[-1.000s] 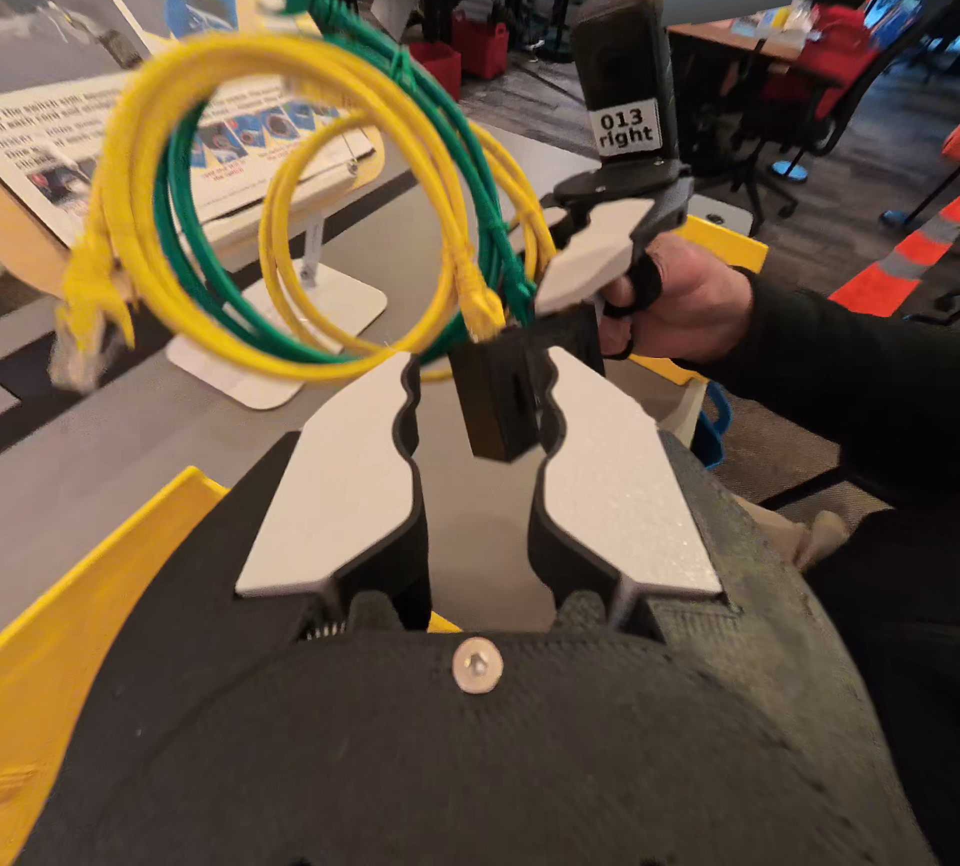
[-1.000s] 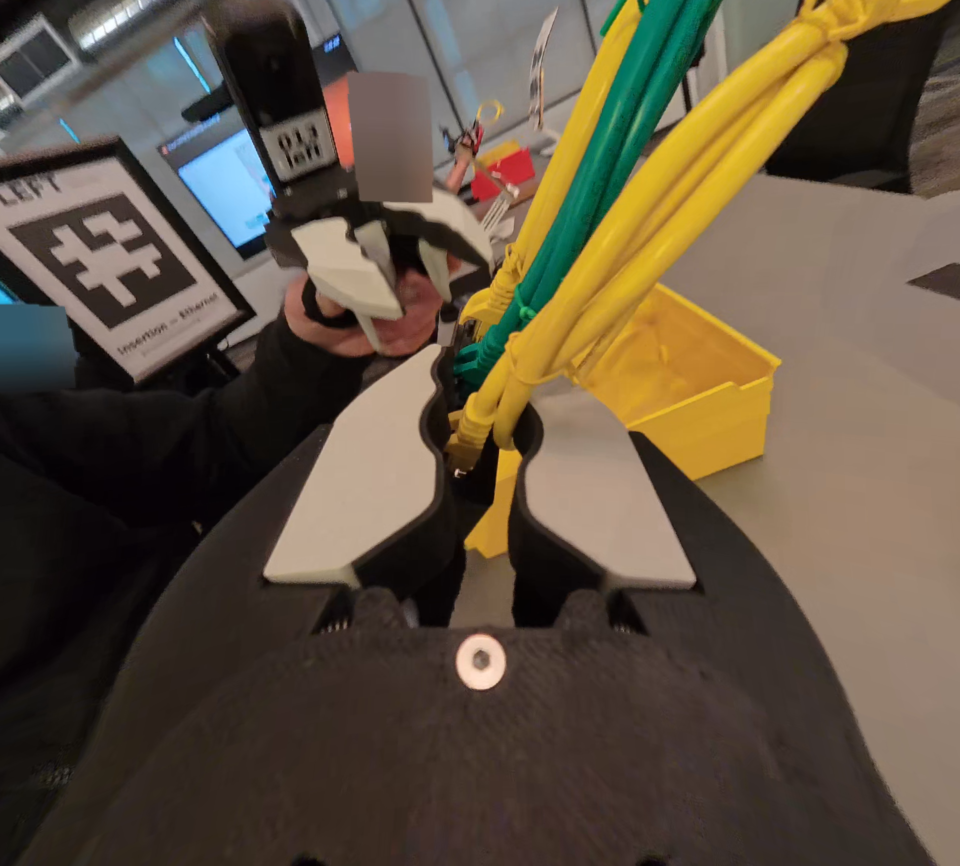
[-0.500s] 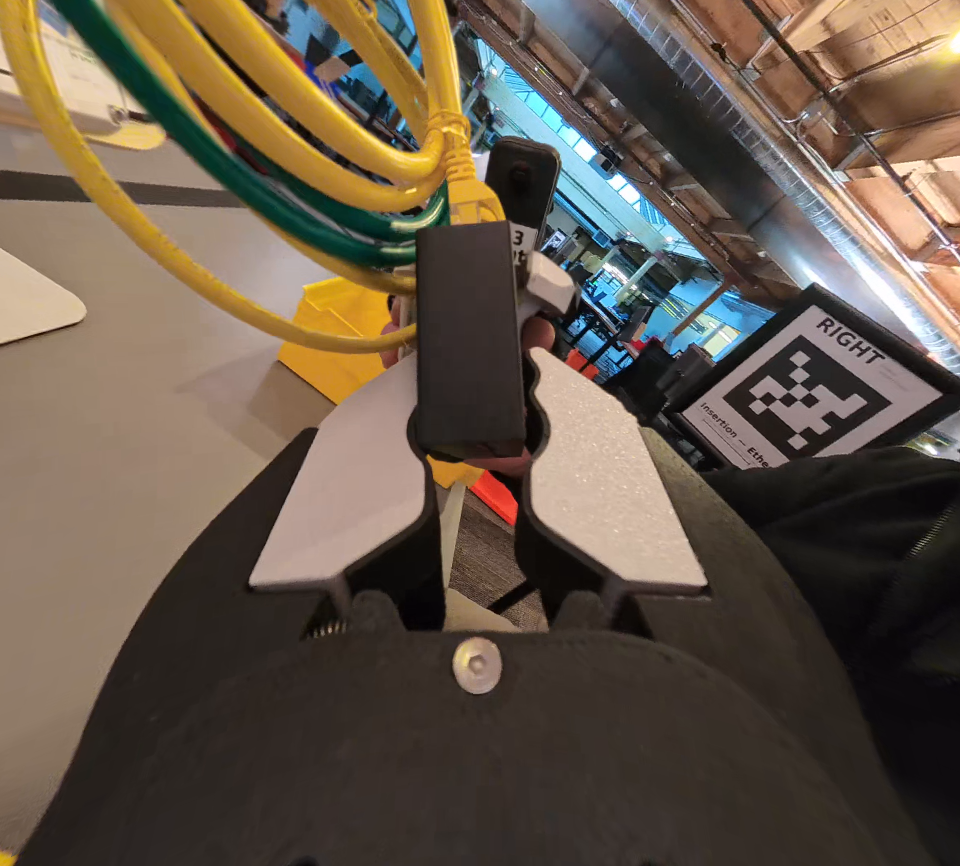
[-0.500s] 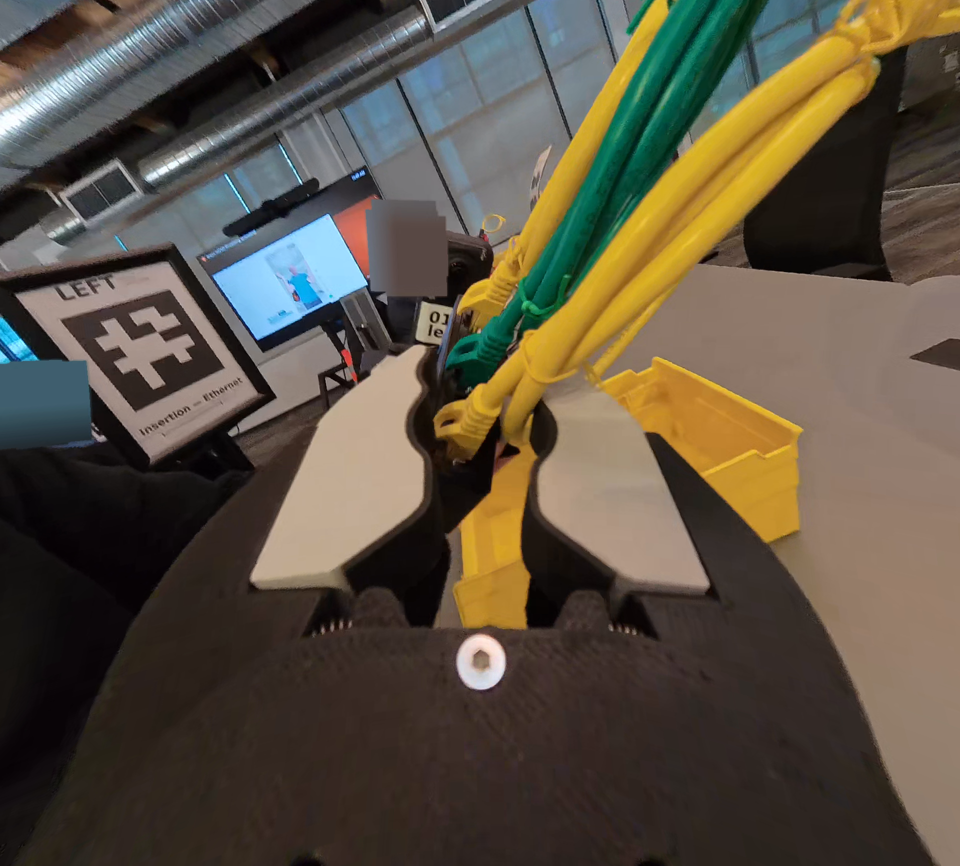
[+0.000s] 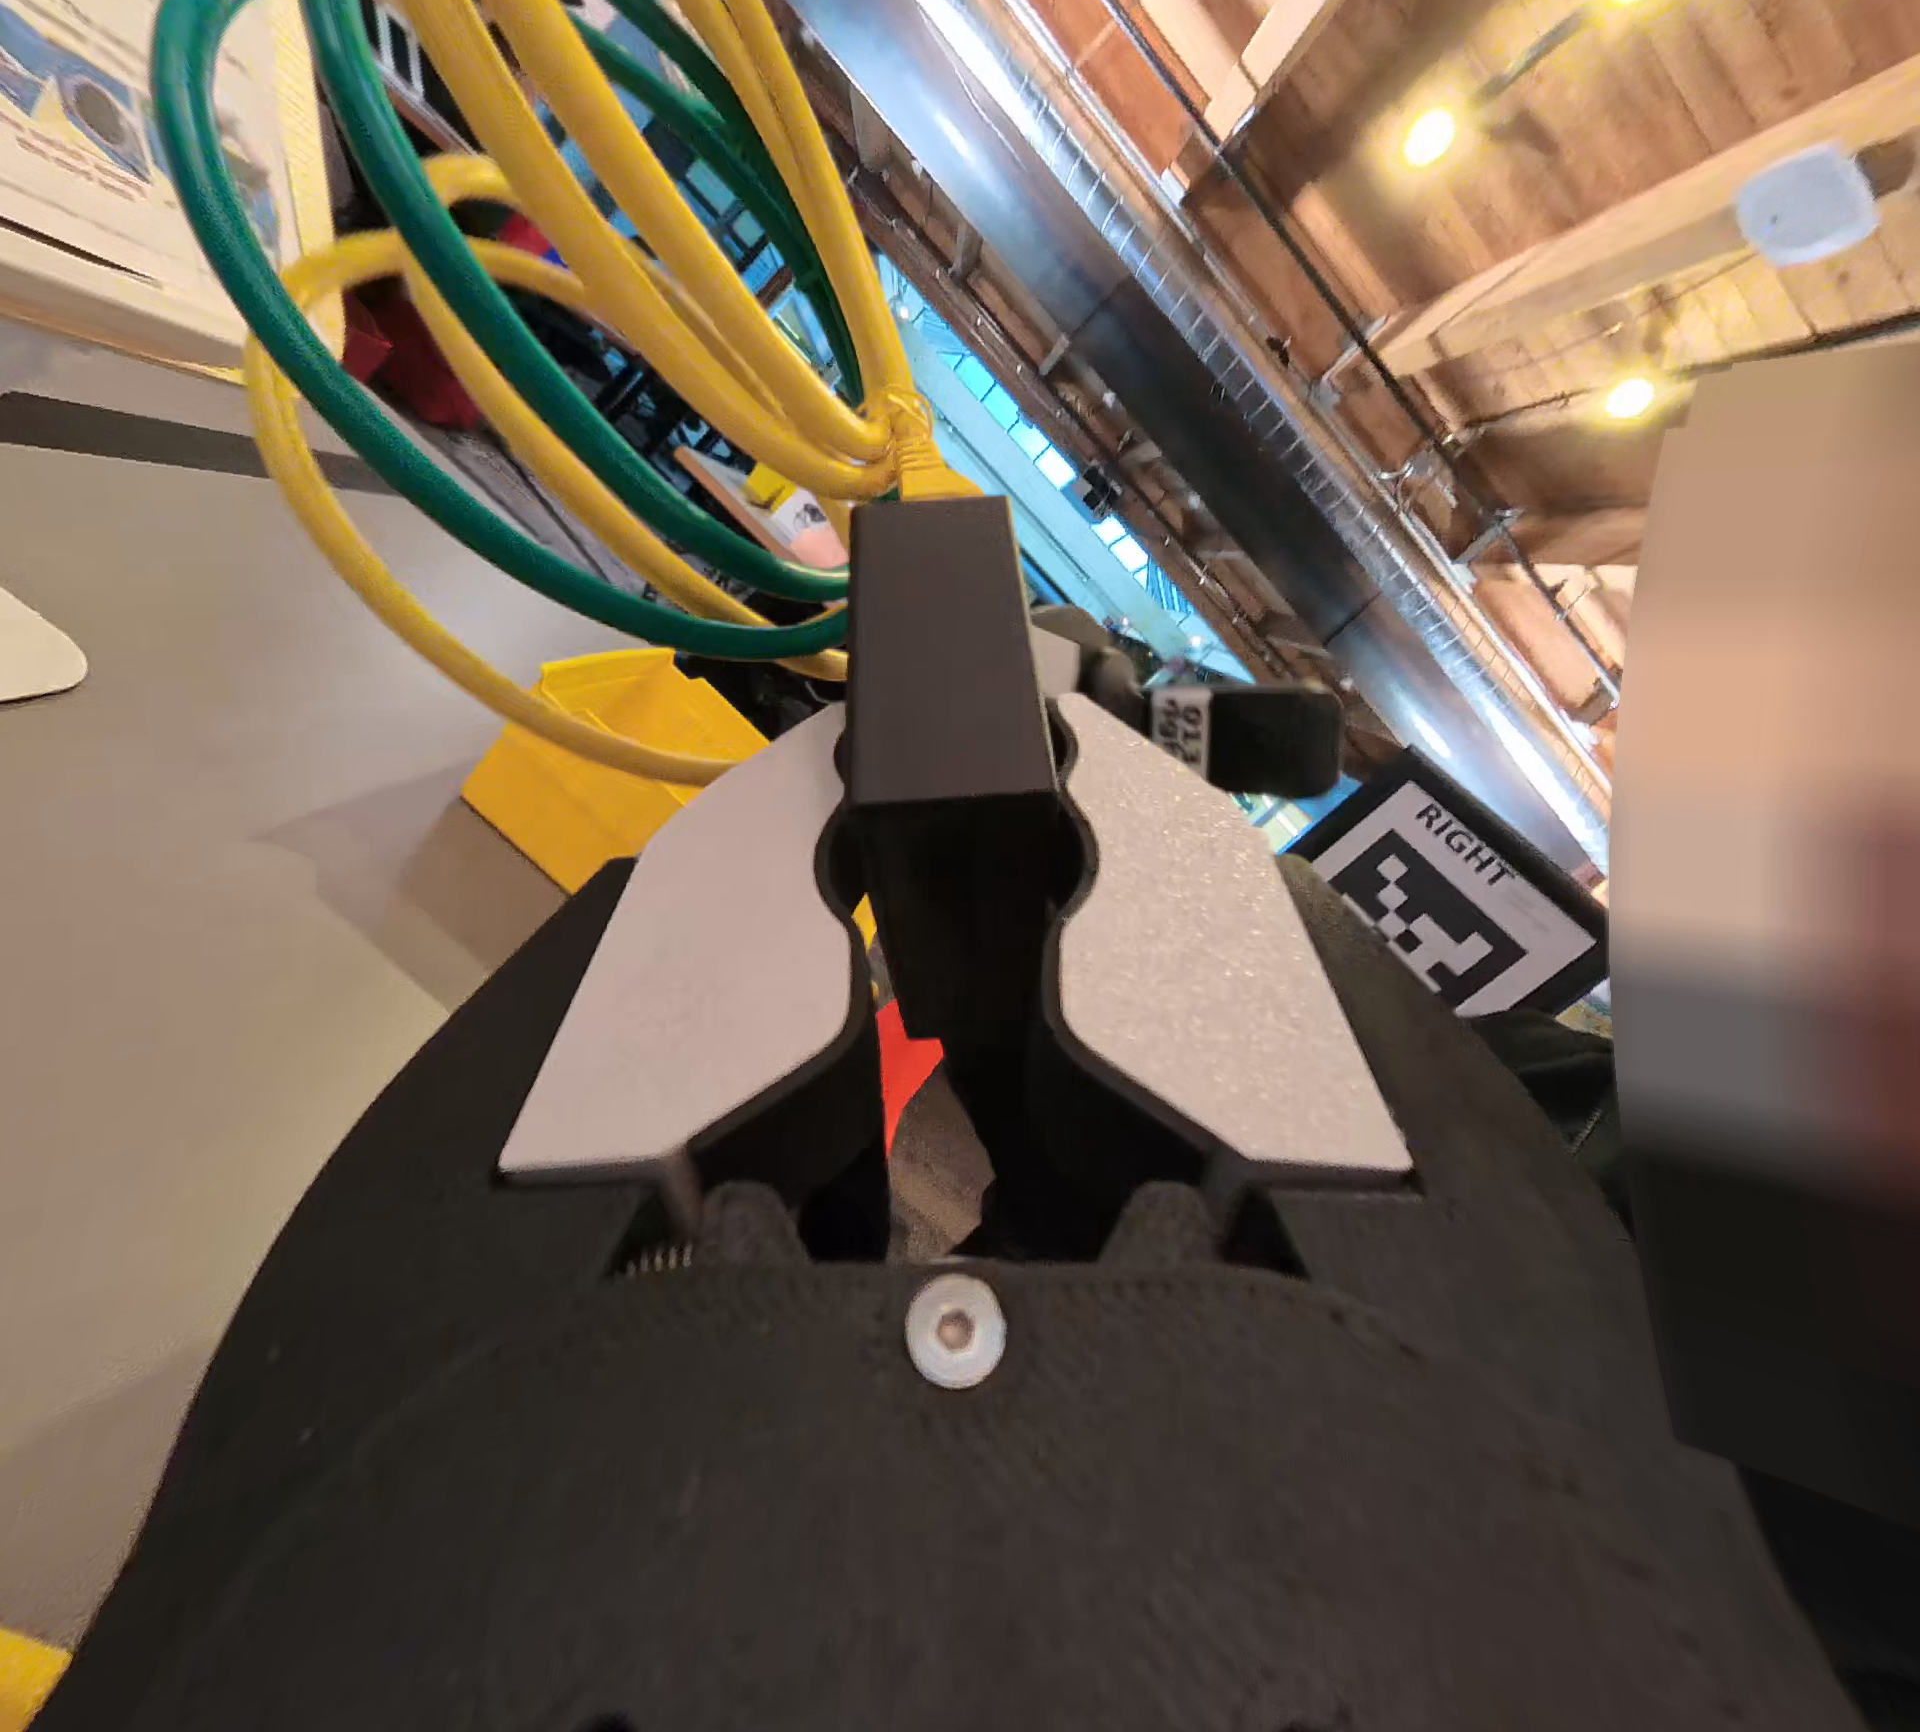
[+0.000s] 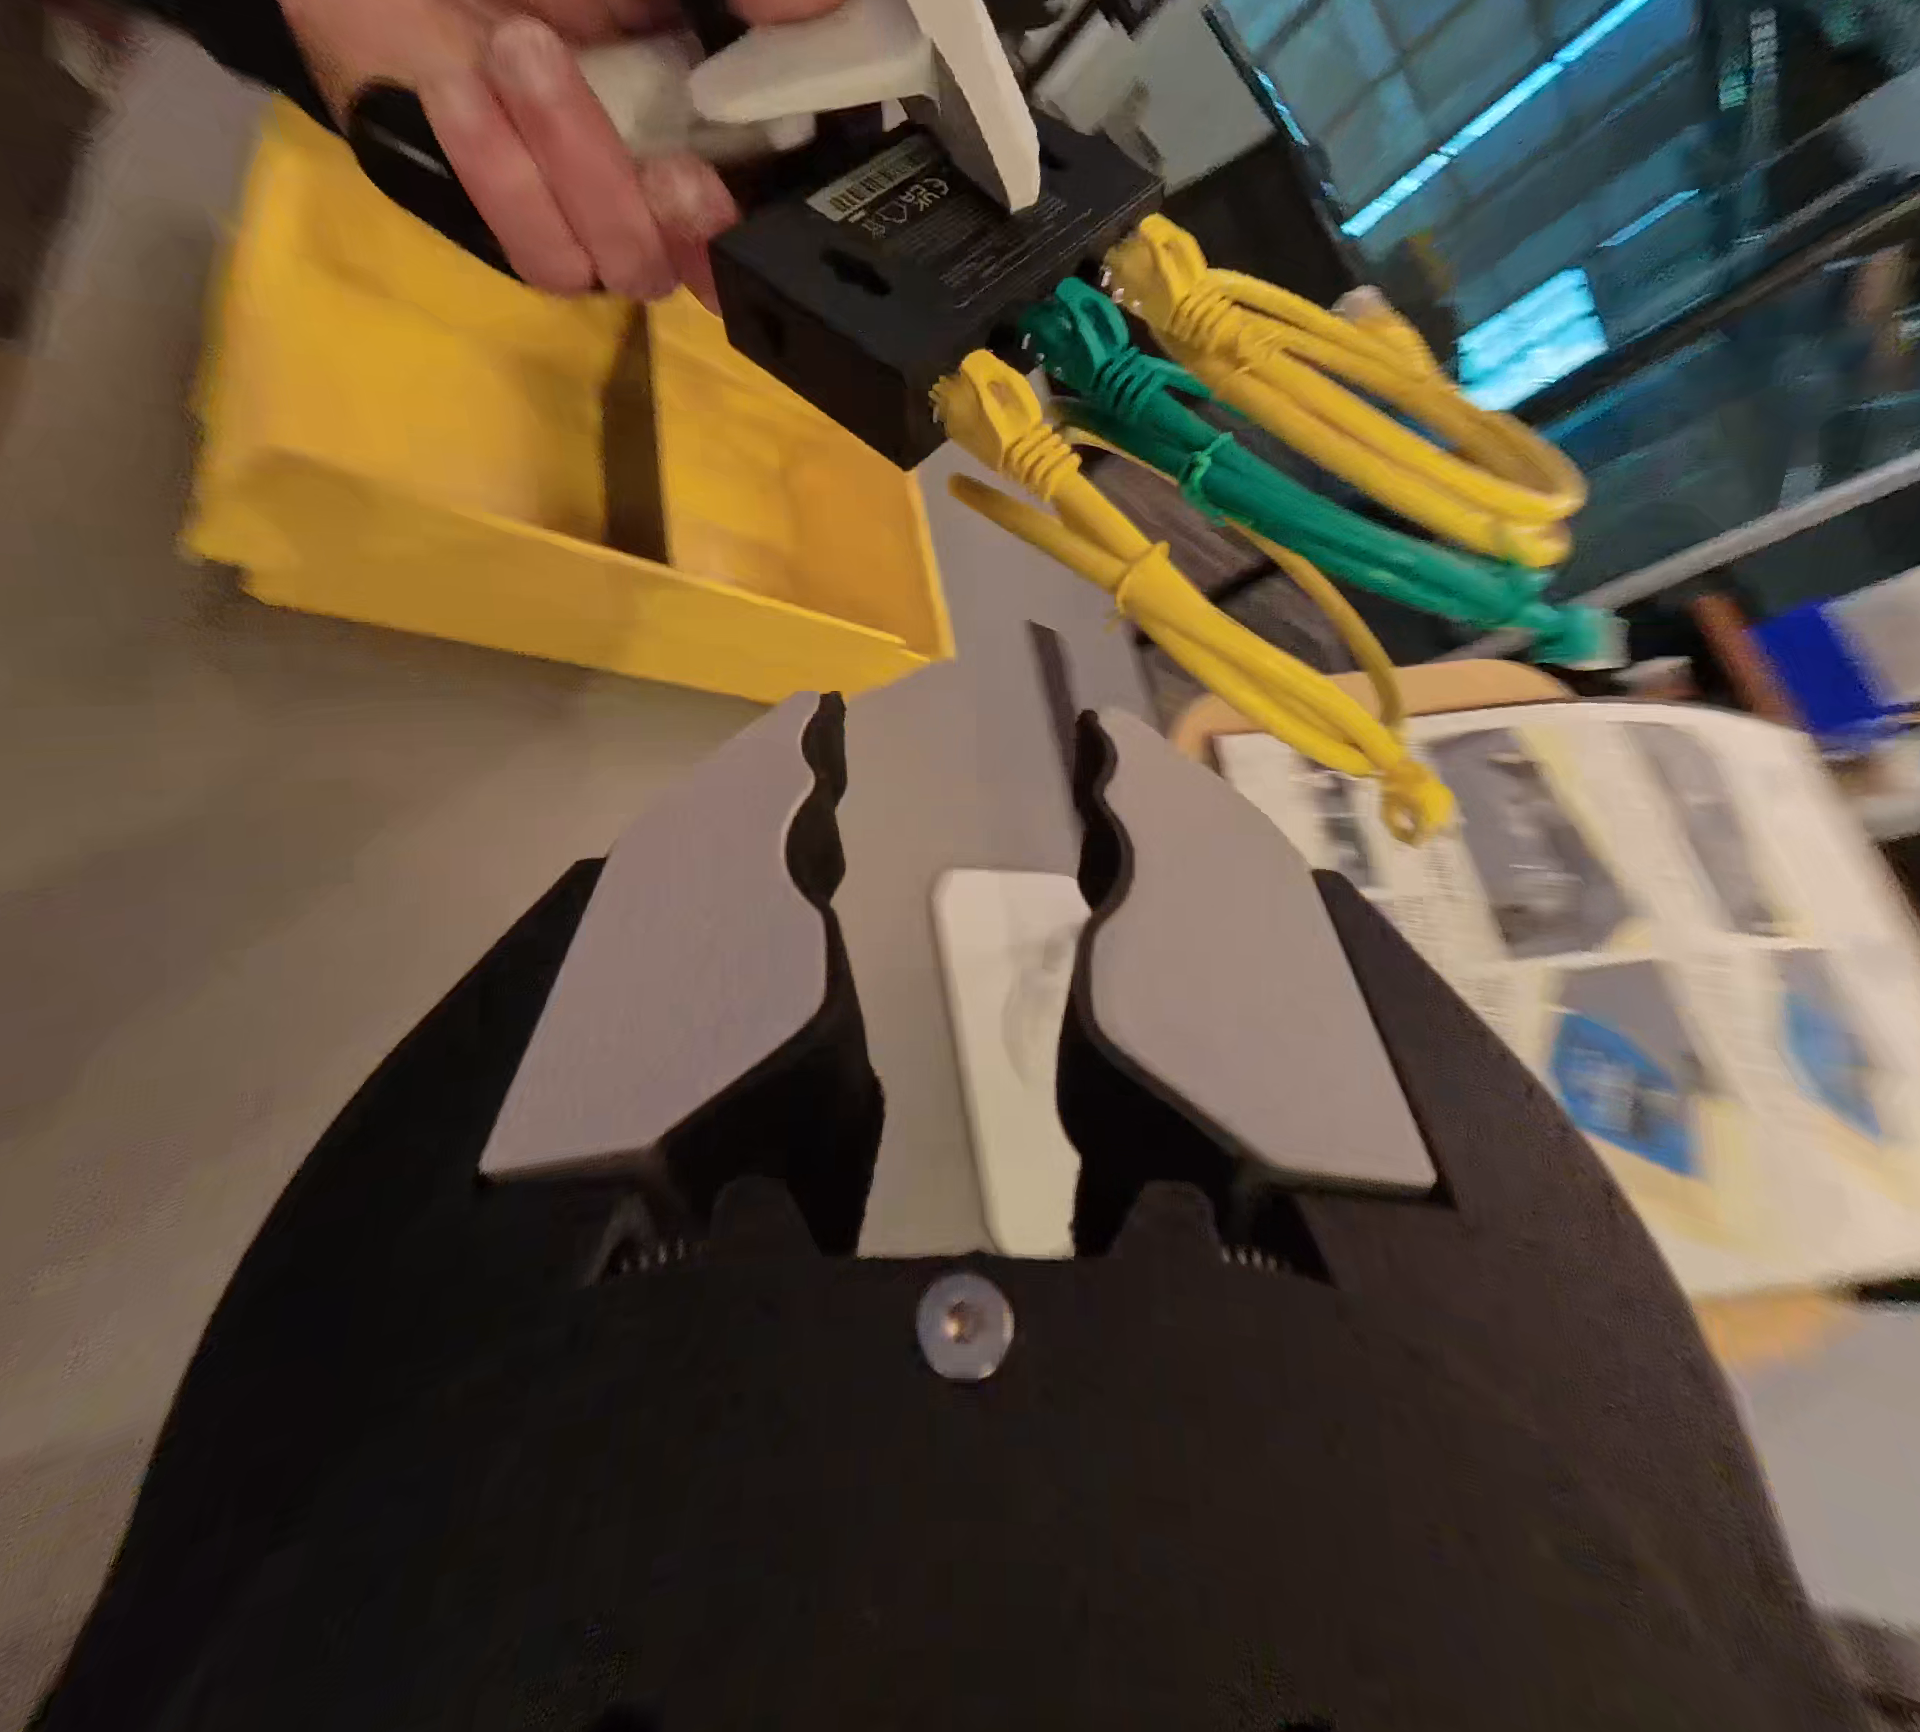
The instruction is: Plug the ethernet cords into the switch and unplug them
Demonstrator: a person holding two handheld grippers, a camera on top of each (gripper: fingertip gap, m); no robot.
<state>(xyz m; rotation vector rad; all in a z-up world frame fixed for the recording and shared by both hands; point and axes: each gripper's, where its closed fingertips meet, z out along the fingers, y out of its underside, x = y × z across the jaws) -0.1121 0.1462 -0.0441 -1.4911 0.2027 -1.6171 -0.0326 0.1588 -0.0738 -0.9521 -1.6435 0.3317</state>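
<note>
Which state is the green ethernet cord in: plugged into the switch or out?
Plugged in: the green ethernet cord has its connector seated in the black switch, between two yellow cords.

The left black two-finger gripper with grey finger plates [image 5: 951, 809] is clamped on a black box-shaped switch [image 5: 940, 674], raised and tilted upward. The right gripper of the same build [image 6: 961, 809] stands parted and empty, pointing down at the tabletop. A bare hand [image 6: 499, 20] in a dark sleeve grips the left gripper's handle.

The switch [image 6: 914, 269] sits in the upper middle of the right wrist view. The cords [image 6: 1247, 456] stick out of its right end. The bin [image 6: 540, 570] lies on the table [image 6: 260, 851], lower left of the switch.
</note>
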